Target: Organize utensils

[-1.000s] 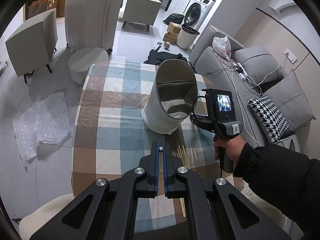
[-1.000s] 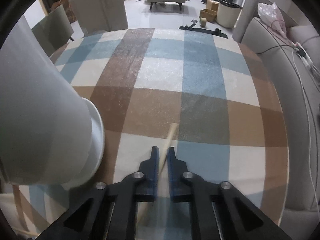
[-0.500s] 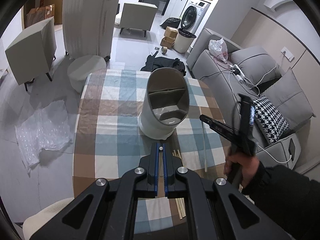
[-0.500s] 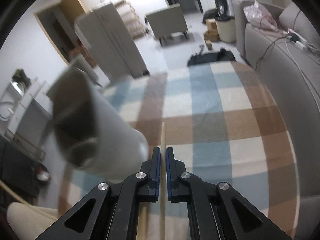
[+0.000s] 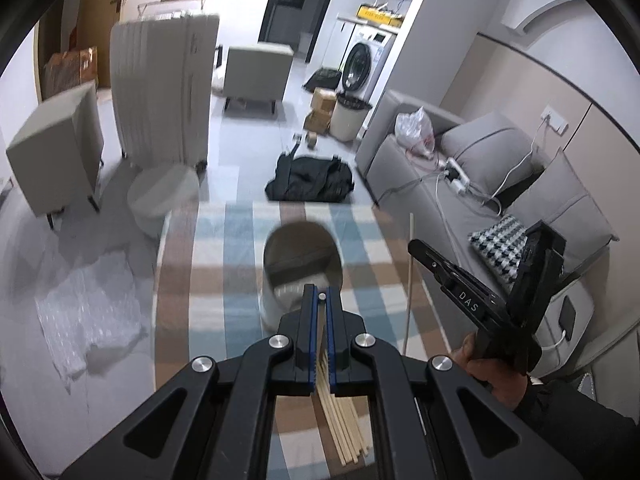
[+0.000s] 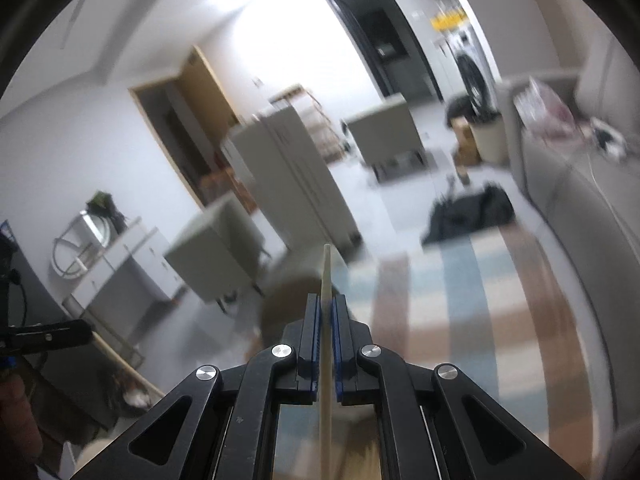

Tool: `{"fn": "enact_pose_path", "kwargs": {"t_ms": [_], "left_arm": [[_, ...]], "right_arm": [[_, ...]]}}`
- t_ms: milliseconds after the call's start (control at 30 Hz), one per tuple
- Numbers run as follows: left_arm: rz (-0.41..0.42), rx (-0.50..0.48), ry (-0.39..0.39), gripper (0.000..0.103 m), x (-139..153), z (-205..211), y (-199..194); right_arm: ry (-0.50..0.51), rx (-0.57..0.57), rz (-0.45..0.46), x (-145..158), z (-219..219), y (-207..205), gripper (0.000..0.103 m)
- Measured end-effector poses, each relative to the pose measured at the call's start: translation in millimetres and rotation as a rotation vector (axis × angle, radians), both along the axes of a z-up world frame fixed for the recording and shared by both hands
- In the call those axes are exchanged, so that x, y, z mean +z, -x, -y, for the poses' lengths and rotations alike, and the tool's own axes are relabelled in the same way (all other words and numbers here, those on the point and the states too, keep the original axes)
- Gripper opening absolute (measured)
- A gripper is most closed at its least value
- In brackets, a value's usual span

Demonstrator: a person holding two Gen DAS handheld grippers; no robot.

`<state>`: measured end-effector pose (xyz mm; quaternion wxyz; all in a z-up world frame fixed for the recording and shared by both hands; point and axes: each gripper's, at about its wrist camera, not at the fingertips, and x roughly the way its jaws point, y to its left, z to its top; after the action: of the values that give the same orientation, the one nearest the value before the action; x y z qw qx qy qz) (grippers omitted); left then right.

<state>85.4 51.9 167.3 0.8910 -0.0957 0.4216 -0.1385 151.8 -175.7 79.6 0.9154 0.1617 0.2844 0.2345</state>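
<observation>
Both grippers matte black with skeletal cut-out linkages, silver pivot screws behind blue-edged fingers [image 5: 310,312]. Right gripper [image 5: 416,246] arm marked "DAS" in white. Black sleeve [image 5: 576,432] behind its handle.

Both wrist cameras looked forward along their tongs, tilted down from above; both caught the checked counter [image 5: 208,280] and suitcase [image 5: 160,92].

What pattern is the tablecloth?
Blue, brown and cream checks on the tablecloth, clearest in the left wrist view.
</observation>
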Motion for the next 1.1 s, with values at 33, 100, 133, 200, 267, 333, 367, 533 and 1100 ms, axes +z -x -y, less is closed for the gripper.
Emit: {"fn": "enact_pose_path", "kwargs": {"t_ms": [33, 100, 133, 200, 267, 333, 367, 533, 1100], "left_arm": [[0.011, 0.001, -0.001, 0.000, 6.2, -1.0, -4.6], [0.033, 0.007, -0.003, 0.000, 20.7, -4.0, -17.9], [0.044, 0.009, -0.004, 0.000, 24.1, -4.3, -20.9], [0.076, 0.012, -0.017, 0.000, 34.9, -5.8, -35.1], [0.097, 0.011, -0.026, 0.000, 38.0, -5.8, -44.4], [0.119, 0.011, -0.038, 0.000, 40.2, -5.6, -58.9], [0.124, 0.007, -0.040, 0.000, 38.9, -5.5, -61.6], [0.122, -0.015, -0.060, 0.000, 23.8, -2.9, -83.3], [0.025, 0.001, 0.011, 0.000, -15.1, -26.3, -104.0]], "right_arm": [[-0.001, 0.009, 0.034, 10.4, -5.8, -5.7, 0.005], [-0.003, 0.025, 0.095, 29.5, -19.4, -21.2, 0.005], [-0.003, 0.028, 0.113, 34.9, -23.0, -25.9, 0.005], [0.004, 0.021, 0.157, 47.0, -35.0, -39.6, 0.005], [0.000, 0.010, 0.180, 52.4, -47.3, -55.9, 0.005], [-0.007, -0.007, 0.193, 51.8, -59.9, -73.7, 0.005], [-0.014, -0.013, 0.193, 49.3, -64.2, -80.6, 0.005], [-0.048, -0.087, 0.163, 26.4, -78.1, -115.1, 0.005], [0.047, -0.234, 0.255, -8.6, -110.3, -117.0, 0.005]]}}
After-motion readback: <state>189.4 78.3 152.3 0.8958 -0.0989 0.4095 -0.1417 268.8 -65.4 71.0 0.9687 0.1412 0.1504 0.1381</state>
